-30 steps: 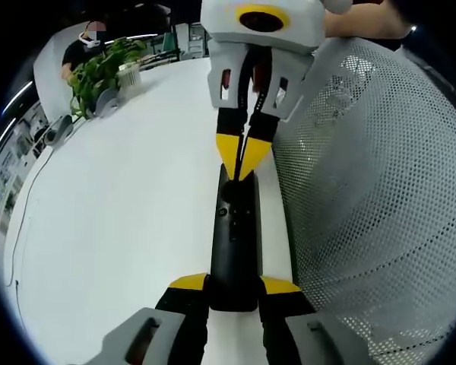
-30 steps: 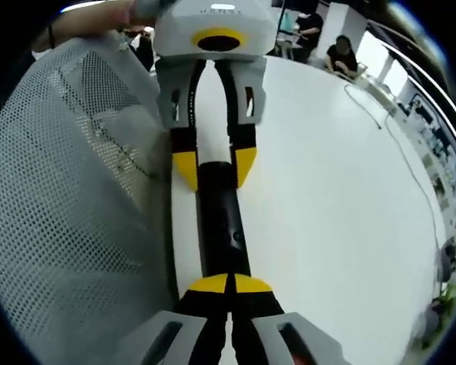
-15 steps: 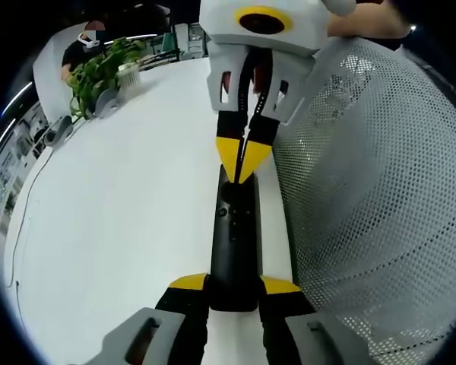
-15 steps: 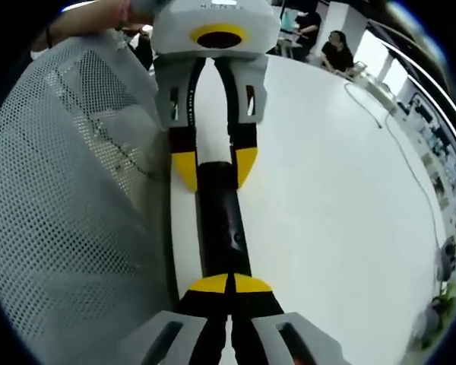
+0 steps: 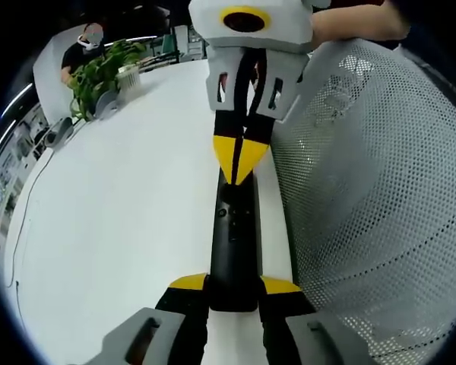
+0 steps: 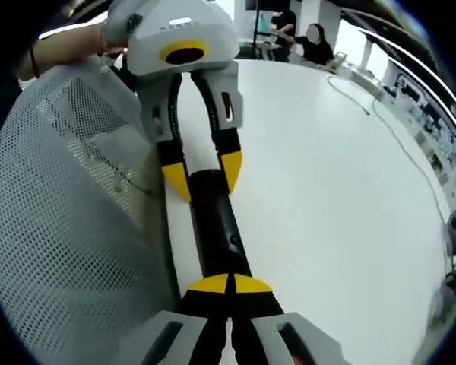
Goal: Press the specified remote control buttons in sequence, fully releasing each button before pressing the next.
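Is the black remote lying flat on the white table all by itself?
No, the left gripper clamps one end of the remote.

I see my left claw (image 5: pixel 233 287) and right claw (image 6: pixel 229 287) as grey plastic bodies with black fingers tipped yellow, and a dark wristband (image 6: pixel 33 61).

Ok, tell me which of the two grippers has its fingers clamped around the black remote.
The left gripper: its yellow-tipped fingers straddle one end of the slim black remote control. The right gripper has its tips closed together, pointing at the other end.
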Motion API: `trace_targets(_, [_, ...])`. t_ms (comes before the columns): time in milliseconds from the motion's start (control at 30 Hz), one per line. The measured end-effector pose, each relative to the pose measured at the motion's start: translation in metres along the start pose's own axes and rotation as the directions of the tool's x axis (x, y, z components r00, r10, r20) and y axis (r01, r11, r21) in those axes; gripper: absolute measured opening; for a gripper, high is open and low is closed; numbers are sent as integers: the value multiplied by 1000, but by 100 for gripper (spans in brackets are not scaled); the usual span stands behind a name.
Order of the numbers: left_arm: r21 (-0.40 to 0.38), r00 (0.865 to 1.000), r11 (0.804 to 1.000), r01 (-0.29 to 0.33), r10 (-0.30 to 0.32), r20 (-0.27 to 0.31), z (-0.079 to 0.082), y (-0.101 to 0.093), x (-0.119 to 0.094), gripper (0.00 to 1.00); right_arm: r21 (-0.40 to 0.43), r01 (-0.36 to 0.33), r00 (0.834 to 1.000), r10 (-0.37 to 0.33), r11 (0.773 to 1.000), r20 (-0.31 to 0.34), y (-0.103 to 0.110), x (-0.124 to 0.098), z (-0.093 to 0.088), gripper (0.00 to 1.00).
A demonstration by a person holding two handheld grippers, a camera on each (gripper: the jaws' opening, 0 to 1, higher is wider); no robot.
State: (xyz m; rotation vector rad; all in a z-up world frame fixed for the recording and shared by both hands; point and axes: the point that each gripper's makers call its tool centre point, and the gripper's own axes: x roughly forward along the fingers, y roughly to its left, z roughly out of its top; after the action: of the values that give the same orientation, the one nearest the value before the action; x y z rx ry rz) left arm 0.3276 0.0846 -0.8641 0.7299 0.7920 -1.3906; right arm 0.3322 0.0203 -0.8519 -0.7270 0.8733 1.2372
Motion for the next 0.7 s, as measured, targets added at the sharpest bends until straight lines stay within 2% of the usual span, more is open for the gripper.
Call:
trace_targets(100, [0, 1000, 1000, 0, 0, 0, 0, 0, 0, 26, -12, 6, 1000, -6, 1000, 7, -1, 1, 6, 0])
trace_targets(500, [-2, 1000, 1000, 0, 0, 0, 0, 0, 0, 26, -63, -9, 1000, 7, 998, -25, 5, 4, 0, 0])
trace_targets(700, [-4, 1000, 1000, -1, 1, 1, 0, 0, 0, 26, -43, -1, 1000, 0, 999, -30, 4, 5, 0, 0])
